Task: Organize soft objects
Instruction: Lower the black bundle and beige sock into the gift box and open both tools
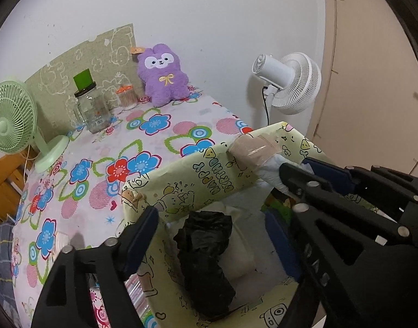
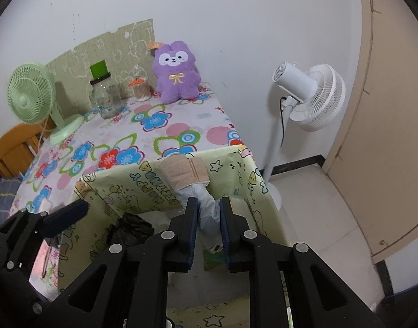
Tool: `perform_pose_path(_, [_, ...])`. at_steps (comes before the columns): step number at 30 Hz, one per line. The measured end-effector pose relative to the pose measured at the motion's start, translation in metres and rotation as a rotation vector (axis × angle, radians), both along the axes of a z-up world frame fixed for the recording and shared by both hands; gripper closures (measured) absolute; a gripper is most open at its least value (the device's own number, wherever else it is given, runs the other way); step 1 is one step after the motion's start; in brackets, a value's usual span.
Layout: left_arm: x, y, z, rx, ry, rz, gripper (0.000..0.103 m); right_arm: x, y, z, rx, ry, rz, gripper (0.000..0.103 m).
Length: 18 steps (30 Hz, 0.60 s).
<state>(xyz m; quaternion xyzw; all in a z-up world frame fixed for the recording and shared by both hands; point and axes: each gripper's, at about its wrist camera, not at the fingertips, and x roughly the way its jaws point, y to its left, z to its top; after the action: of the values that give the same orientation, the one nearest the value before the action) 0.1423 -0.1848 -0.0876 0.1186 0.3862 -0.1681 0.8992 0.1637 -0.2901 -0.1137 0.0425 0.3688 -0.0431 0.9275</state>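
Note:
A box wrapped in yellow-green cartoon paper (image 1: 181,175) (image 2: 113,188) stands at the near edge of the table. A crumpled black bag (image 1: 206,259) (image 2: 132,229) lies inside it. A pale cloth bundle with a beige band (image 1: 252,147) (image 2: 187,175) hangs over the box's far rim. My right gripper (image 2: 209,213) (image 1: 304,172) has the bundle's white end between its slightly parted pads. Above the black bag my left gripper (image 1: 209,218) stands wide open, holding nothing. A purple plush toy (image 1: 163,73) (image 2: 176,73) sits upright at the table's back against the wall.
On the floral tablecloth (image 1: 154,136) stand a green desk fan (image 1: 12,120), a glass jar (image 1: 92,109) with a green top and a small jar of swabs (image 1: 126,98). A white pedestal fan (image 2: 310,98) and a beige door (image 2: 386,109) are to the right.

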Motion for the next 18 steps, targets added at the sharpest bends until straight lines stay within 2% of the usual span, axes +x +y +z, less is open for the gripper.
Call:
perform_pose_path(1, [0.0, 0.0, 0.001, 0.001, -0.002, -0.001, 0.016, -0.001, 0.0, 0.0, 0.002, 0.002, 0.001, 0.065])
perform_pose_path(3, [-0.002, 0.001, 0.002, -0.001, -0.004, -0.006, 0.015, -0.003, -0.001, 0.001, 0.009, -0.006, -0.003, 0.052])
perform_pose_path(4, [-0.002, 0.001, 0.002, -0.002, -0.004, -0.006, 0.013, -0.004, -0.001, 0.001, 0.011, -0.008, -0.005, 0.049])
perform_pose_path(6, [-0.003, 0.002, 0.003, 0.001, -0.002, -0.003, 0.012, -0.007, -0.001, 0.002, 0.012, -0.008, -0.006, 0.046])
perform_pose_path(10, [-0.008, 0.004, 0.006, -0.004, -0.01, -0.002, 0.01, -0.014, 0.003, 0.007, -0.013, -0.025, -0.014, 0.034])
perform_pose_path(18, [-0.023, 0.013, 0.017, -0.011, -0.046, 0.006, 0.007, -0.029, 0.008, 0.018, -0.016, -0.047, -0.026, 0.028])
